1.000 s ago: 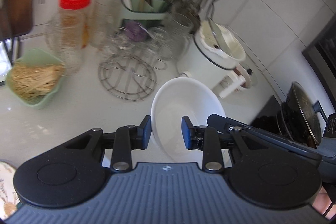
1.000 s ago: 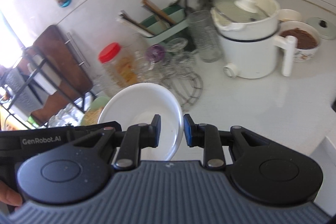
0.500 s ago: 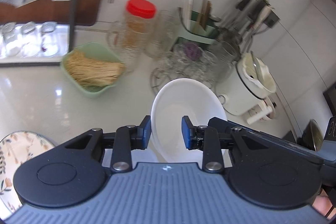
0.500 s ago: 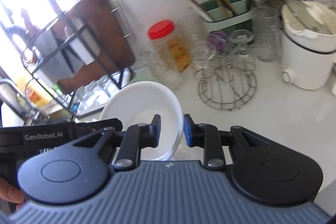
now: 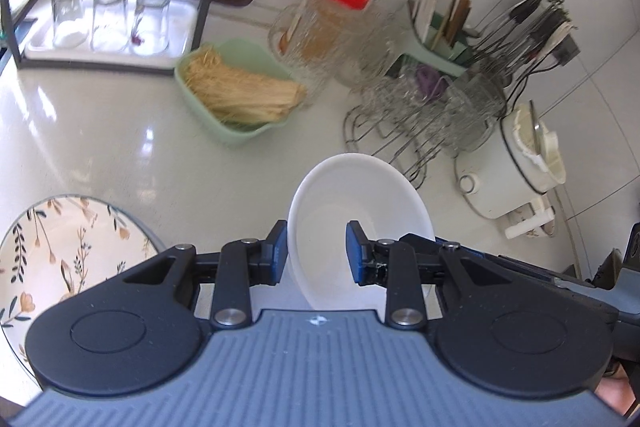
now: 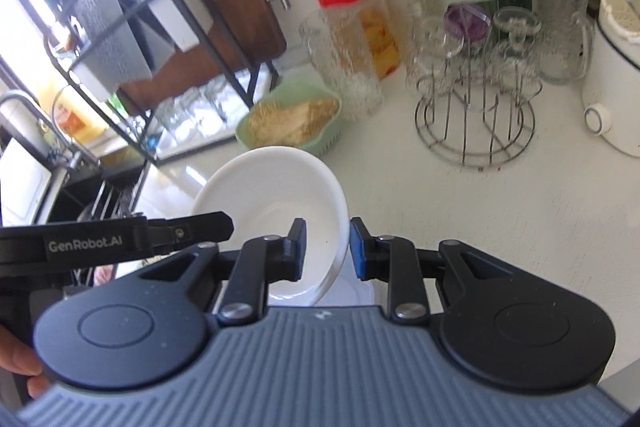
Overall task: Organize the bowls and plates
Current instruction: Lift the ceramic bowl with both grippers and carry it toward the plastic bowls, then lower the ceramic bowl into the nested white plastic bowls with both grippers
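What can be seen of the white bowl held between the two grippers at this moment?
The white bowl is plain, glossy and undecorated, ceramic by the look of it, and empty. It is tilted, held above the pale countertop, not resting on it. The left gripper straddles one side of its rim, one finger inside and one outside; the right gripper straddles the opposite side the same way. A green basket of noodles sits just beyond it, and a floral plate lies on the counter to its left.
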`<act>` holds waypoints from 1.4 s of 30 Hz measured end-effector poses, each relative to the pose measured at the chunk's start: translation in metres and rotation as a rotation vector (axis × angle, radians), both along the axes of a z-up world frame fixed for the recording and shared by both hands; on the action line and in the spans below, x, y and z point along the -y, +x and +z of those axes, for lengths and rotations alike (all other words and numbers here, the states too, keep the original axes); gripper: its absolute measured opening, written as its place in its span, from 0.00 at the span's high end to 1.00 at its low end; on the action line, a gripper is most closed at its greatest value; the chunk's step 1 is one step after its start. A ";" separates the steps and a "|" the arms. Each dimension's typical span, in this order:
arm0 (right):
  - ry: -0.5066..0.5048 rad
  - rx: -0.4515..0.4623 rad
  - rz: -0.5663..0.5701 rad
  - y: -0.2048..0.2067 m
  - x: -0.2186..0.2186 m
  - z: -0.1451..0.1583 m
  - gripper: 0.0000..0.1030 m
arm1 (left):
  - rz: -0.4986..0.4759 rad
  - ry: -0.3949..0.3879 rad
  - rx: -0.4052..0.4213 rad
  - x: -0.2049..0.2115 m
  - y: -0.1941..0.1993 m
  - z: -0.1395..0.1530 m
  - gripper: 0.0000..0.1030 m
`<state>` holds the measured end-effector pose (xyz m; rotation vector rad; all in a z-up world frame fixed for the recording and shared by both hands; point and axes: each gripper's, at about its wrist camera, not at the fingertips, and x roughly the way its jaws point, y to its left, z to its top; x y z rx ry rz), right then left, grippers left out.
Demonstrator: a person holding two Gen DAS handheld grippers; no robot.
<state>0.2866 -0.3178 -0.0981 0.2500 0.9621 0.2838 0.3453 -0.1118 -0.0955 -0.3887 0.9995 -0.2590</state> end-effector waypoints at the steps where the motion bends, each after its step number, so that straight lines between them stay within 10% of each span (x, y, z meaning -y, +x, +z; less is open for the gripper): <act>1: -0.004 -0.011 0.003 0.001 -0.001 -0.003 0.74 | 0.001 0.001 -0.010 0.000 0.001 -0.004 0.67; 26: -0.032 -0.148 0.055 0.006 -0.007 -0.052 0.74 | 0.021 0.050 -0.178 -0.002 0.003 -0.058 0.65; 30: -0.022 -0.152 0.058 0.009 -0.004 -0.050 0.73 | 0.031 0.056 -0.183 -0.003 0.004 -0.058 0.48; 34: -0.025 -0.128 0.054 0.010 0.001 -0.045 0.53 | 0.043 0.058 -0.181 -0.011 0.005 -0.059 0.45; 42: 0.008 -0.188 0.029 0.017 0.011 -0.067 0.51 | 0.028 0.056 -0.202 -0.012 0.009 -0.075 0.45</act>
